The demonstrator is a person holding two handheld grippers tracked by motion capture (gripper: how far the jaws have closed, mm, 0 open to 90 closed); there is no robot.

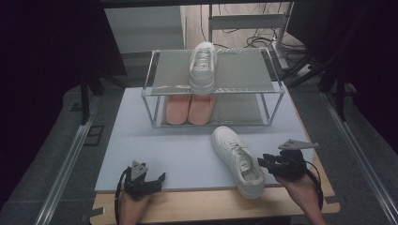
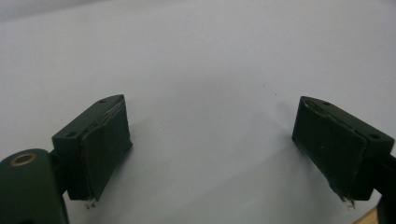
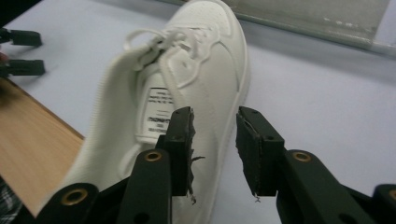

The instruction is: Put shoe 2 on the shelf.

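Note:
One white sneaker [image 1: 237, 159] lies on the pale mat [image 1: 141, 140], toe toward the rack, heel at the mat's front edge. Its twin [image 1: 202, 65] stands on the rack's top shelf [image 1: 244, 70]. My right gripper [image 1: 262, 162] hovers at the near sneaker's right side by the heel. In the right gripper view the sneaker [image 3: 196, 70] lies under the left jaw and the right gripper [image 3: 215, 135] is open, its pads touching nothing. My left gripper [image 1: 159, 180] rests at the mat's front left. It stands wide open [image 2: 212, 140] over bare mat [image 2: 210, 56].
A metal-framed two-shelf rack [image 1: 149, 80] stands at the back of the mat, with a pair of pink-orange slippers [image 1: 190, 108] on its lower shelf. Wooden tabletop [image 1: 197, 206] shows along the front edge. Cables lie on the floor beyond the rack.

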